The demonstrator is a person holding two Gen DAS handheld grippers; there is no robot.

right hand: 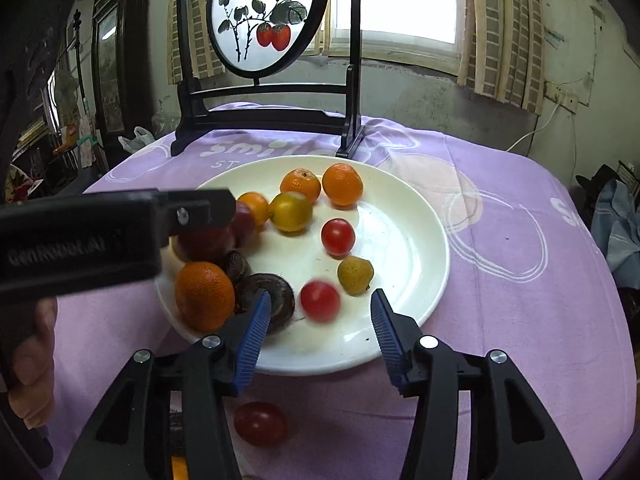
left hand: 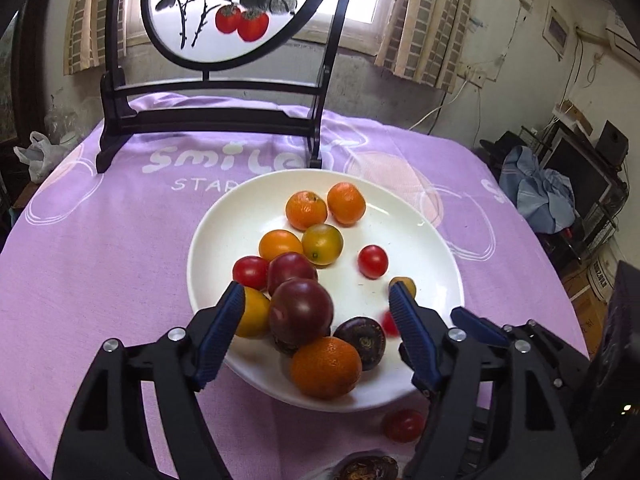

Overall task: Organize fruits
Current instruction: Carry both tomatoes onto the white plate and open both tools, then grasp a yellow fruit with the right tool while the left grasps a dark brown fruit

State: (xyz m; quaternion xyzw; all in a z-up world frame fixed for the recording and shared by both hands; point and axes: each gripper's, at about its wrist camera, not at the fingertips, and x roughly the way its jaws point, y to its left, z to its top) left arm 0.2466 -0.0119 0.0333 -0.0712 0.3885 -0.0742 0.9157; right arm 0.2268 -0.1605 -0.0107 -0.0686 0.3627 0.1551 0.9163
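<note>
A white plate (left hand: 224, 232) (right hand: 404, 216) on the purple cloth holds several oranges, red tomatoes, dark plums and brown chestnut-like fruits. My left gripper (left hand: 316, 300) is open over the plate's near edge, with a dark red plum (left hand: 300, 312) between its fingers, not clamped. My right gripper (right hand: 320, 308) is open over the plate's front rim; a blurred red tomato (right hand: 320, 300) lies between its fingertips. A large orange (left hand: 326, 366) (right hand: 204, 300) sits at the plate's near edge. A red tomato (left hand: 404, 424) (right hand: 260, 422) lies on the cloth in front of the plate.
A black wooden stand with a round painted screen (left hand: 224, 12) (right hand: 268, 16) stands behind the plate. The left gripper's body (right hand: 80, 236) crosses the left of the right wrist view. A brown fruit (left hand: 368, 470) lies at the bottom edge. Clutter lies beyond the table's right edge.
</note>
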